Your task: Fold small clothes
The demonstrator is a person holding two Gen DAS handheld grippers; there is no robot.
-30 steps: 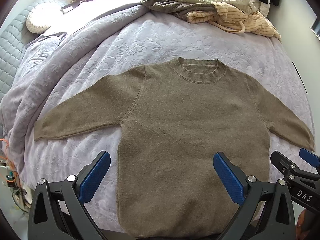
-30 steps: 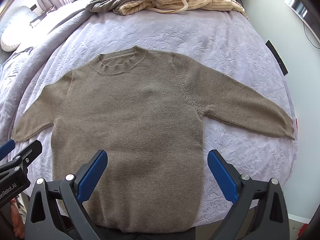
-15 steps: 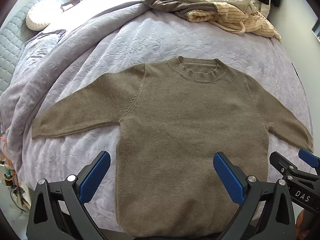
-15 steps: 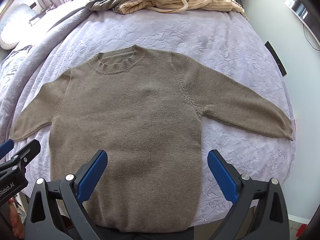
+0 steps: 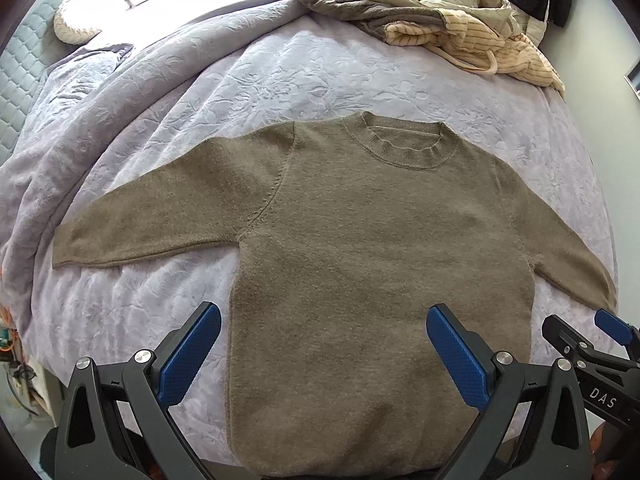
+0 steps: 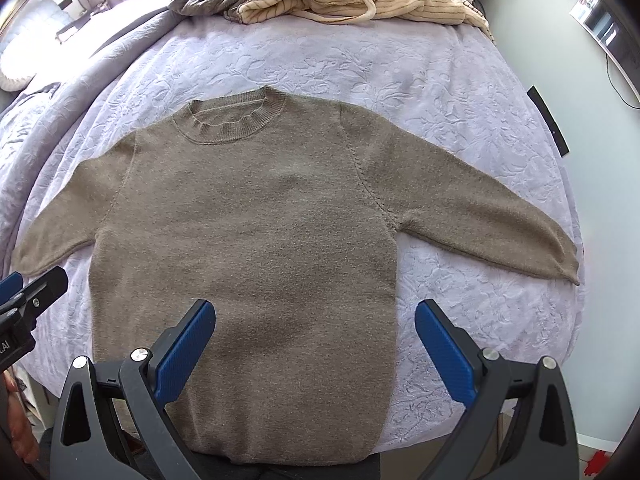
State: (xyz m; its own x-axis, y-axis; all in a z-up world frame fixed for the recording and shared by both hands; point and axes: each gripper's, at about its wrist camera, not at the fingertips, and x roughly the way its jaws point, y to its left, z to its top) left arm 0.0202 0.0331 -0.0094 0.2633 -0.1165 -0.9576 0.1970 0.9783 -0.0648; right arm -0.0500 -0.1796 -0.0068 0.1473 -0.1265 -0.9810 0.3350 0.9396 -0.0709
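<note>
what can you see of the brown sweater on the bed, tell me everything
The brown sweater is a soft, fuzzy-looking olive-brown knit with a ribbed crew neck and long sleeves. It lies flat and unfolded on the lilac bedspread, neck towards the far side of the bed, hem at the near edge, both sleeves spread outwards and angled down. Only the bedspread touches it; both sets of jaws stand open above its lower part, holding nothing.

Sweater (image 5: 372, 248) lies flat in the middle of the bed (image 5: 280, 80), sleeves out left and right, clothes pile (image 5: 432, 20) at the far edge.
</note>
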